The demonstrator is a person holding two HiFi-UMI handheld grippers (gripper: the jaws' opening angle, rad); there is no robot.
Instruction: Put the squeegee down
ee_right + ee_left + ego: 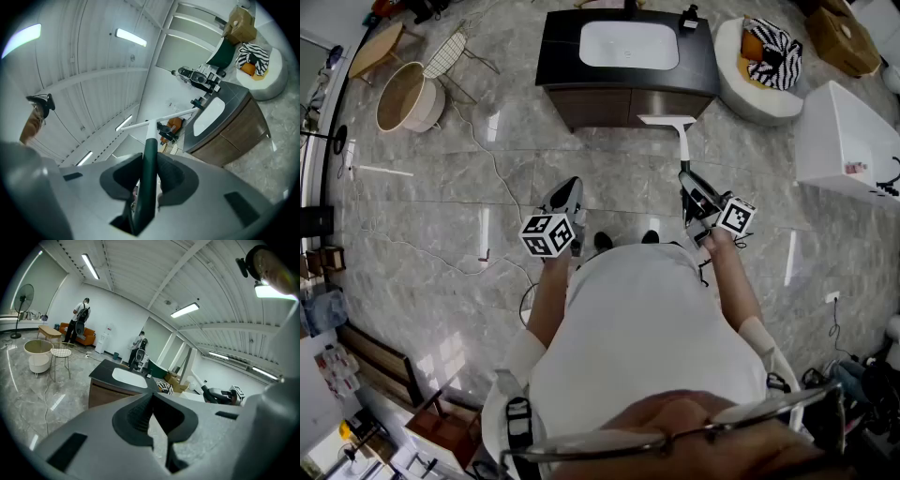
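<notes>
The squeegee (pixel 682 142) has a white blade bar, a white shaft and a dark green handle. My right gripper (pixel 695 194) is shut on the handle and holds it roughly level above the floor, blade end toward the vanity (pixel 558 56). In the right gripper view the green handle (pixel 149 171) runs up between the pads of that gripper (pixel 148 165), with the white bar beyond it. My left gripper (pixel 566 193) hangs to the left, shut with nothing in it. In the left gripper view this gripper (pixel 152 399) has its pads meeting at the tips.
A dark vanity with a white basin (pixel 628 45) stands ahead. At its right are a round white seat with a striped cushion (pixel 766 54) and a white unit (pixel 846 141). A basket (pixel 401 96), a wire stool (pixel 446 52) and a floor cable (pixel 500 178) lie left. Two people (pixel 80 317) stand far off.
</notes>
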